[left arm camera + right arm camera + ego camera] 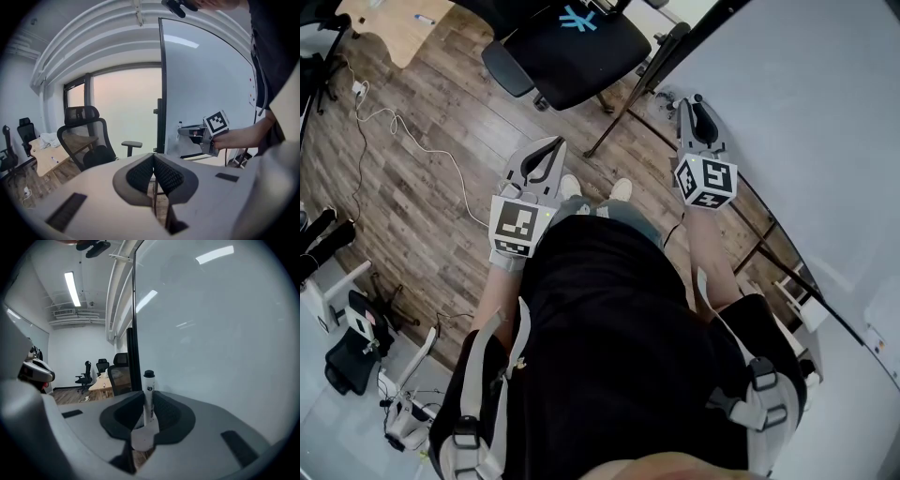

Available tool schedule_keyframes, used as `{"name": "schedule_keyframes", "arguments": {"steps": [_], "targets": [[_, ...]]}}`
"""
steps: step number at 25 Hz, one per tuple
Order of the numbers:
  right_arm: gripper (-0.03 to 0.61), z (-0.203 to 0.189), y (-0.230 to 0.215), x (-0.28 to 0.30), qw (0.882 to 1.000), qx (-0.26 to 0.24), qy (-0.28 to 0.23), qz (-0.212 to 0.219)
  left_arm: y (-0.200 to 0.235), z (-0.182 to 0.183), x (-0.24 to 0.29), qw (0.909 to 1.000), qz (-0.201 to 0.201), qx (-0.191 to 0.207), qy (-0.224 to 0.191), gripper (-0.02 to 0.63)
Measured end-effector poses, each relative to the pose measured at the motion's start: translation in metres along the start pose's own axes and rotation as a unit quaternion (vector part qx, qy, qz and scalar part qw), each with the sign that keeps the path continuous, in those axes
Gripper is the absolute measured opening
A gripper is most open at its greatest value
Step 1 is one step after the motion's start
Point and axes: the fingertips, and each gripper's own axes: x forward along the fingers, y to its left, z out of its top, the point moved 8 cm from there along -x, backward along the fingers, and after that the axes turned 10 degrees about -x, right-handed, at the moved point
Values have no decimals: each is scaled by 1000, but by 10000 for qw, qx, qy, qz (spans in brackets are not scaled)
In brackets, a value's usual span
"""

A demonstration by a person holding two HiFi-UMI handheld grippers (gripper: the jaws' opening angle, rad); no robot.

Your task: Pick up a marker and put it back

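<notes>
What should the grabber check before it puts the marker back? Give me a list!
1. White marker with black cap held between the right gripper jaws: ok.
2. Cap on the marker: ok.
3. Marker standing upright in the jaws: ok.
4. Left gripper empty, jaws together, away from the marker: ok.
5. Big white whiteboard close beside the marker: ok.
6. Spot to set the marker down: cannot tell, no tray shows.

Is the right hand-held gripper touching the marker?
Touching. In the right gripper view, the right hand-held gripper pinches the marker between its jaws.
</notes>
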Motion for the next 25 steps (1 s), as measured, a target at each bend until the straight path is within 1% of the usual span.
{"name": "schedule_keyframes", "arguments": {"steps": [4, 7, 15, 18, 25], "targets": [[75, 11, 6, -6, 10000, -60, -73, 8, 3, 3, -5, 9997, -65, -187, -126, 8], [75, 19, 9, -11, 9998, -132, -126, 14, 4, 6, -6, 9995, -97, -243, -185, 8], [75, 45, 13, -34, 9991, -214, -351, -37, 1, 17, -4, 9981, -426, -155, -421, 8], [75, 54, 13, -45, 9988, -228, -434, -75, 0, 19, -2, 9976, -530, -122, -436, 8], [75, 74, 9, -69, 9976, -264, -584, -254, -4, 33, 8, 9945, -873, -66, -571, 8]]}}
